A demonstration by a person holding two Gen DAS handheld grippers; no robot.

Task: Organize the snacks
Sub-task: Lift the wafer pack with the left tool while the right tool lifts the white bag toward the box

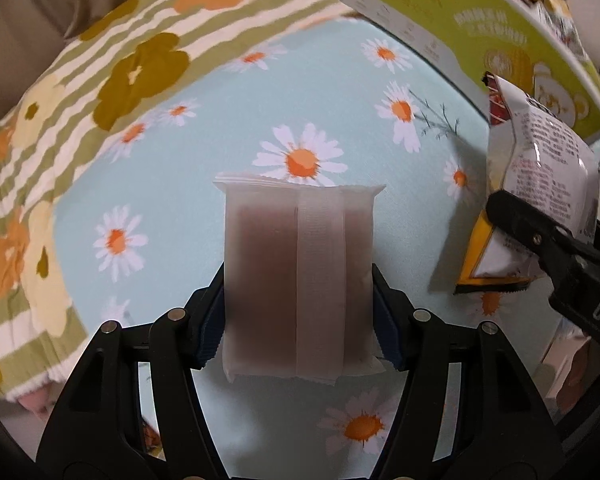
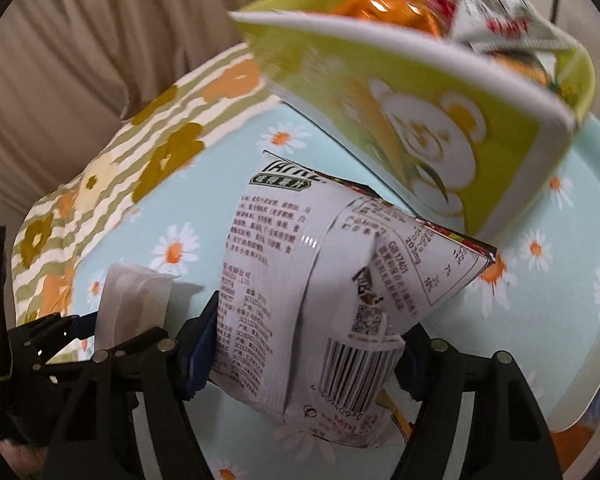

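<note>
The left wrist view looks down on a pale blue tablecloth printed with white and orange daisies. At lower centre of the frame, the left gripper is clamped on a frosted translucent packet with a dark brownish filling; the blue pads press its two long sides and the packet stands upright between them. At the right edge, the right gripper pinches a white snack bag covered in small print, with a yellow and black corner below. Across the upper right runs the wall of a lime-green box, with blurred wrappers showing above its rim. A green-striped floral cloth fills the upper left.

In the right wrist view, the white snack bag sits at lower centre, squeezed between the right gripper's blue pads, barcode toward the camera. The green box, bearing a white bear picture, occupies the upper right and holds orange and red-and-white wrappers. At lower left, the left gripper grips the frosted packet.
</note>
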